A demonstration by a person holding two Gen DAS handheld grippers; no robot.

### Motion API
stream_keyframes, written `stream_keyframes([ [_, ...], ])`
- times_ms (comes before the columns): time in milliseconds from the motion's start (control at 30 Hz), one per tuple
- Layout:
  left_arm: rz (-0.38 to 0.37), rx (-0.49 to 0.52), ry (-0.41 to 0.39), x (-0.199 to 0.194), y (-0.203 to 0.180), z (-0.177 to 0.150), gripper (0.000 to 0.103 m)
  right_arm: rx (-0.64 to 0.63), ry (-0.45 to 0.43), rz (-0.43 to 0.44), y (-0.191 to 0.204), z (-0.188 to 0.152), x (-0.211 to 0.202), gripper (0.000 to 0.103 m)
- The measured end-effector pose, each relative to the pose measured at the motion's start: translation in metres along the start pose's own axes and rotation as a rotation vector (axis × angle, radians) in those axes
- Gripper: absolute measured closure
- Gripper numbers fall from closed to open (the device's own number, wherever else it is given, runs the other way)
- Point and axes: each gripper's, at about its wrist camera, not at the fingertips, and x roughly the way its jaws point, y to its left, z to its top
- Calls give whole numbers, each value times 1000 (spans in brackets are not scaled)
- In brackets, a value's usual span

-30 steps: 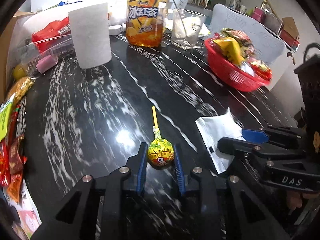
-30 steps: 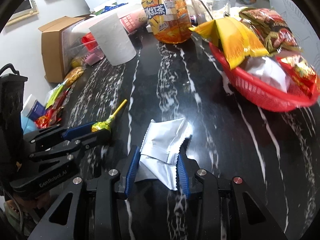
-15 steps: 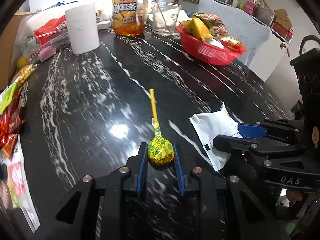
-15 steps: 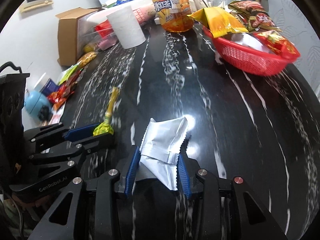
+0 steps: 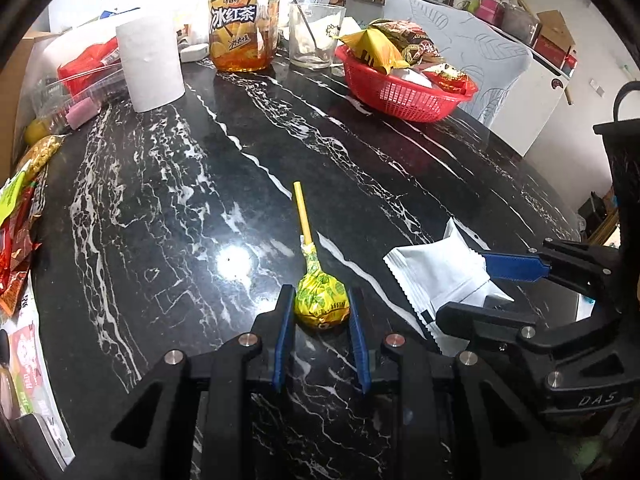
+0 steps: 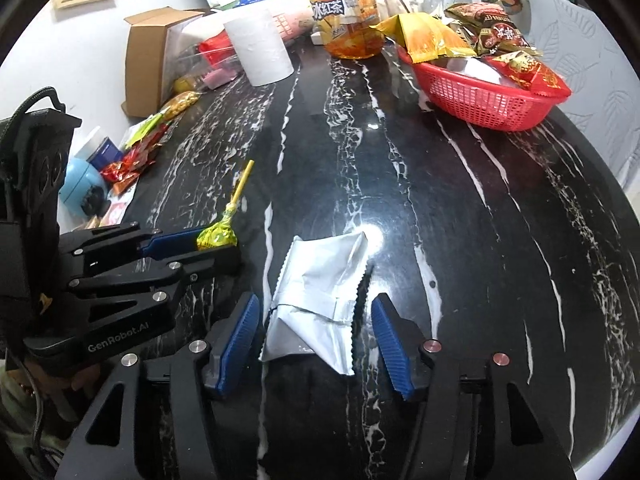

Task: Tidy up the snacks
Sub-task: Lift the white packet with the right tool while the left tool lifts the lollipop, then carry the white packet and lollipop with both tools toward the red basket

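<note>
So here both grippers are down at the near edge of the black marble table with white veining, each dealing with its own snack.

The left gripper has its fingers clamped on the round head of a lollipop in a yellow-green crinkly wrapper, yellow stick pointing away toward the middle of the table. Whether it's lifted or resting on the surface, I can't tell.

The right gripper is a different story. Its jaws have just been opening, and the blue ribbed fingers now stand apart on either side of a flat white-and-silver foil snack packet with zigzag edges. The packet sits between them with a visible gap on each side, so nothing's gripping it. It's lying on the table just right of the lollipop.

The red plastic mesh basket, already piled with snack bags, sits at the far right edge, well apart from both grippers. I'd guess that's where these go.

My read: the lollipop is secured, but the packet has been let go, maybe to get a better hold. Next up the right gripper probably needs to close squarely on the packet's body instead of a floppy corner, then both snacks need carrying across to the basket. Thin foil slips easily, so a firm, centred pinch matters.
</note>
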Motion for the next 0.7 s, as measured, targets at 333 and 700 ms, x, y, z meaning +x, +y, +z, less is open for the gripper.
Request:
stream_keyframes([
  [333,-24,-4,-12,-1,5,-1,77,-19,1,-34,6,1,4,38],
  [700,-23,-11,-9,-2,5,-2,77,-36,-8,-57,9,0,5,39],
])
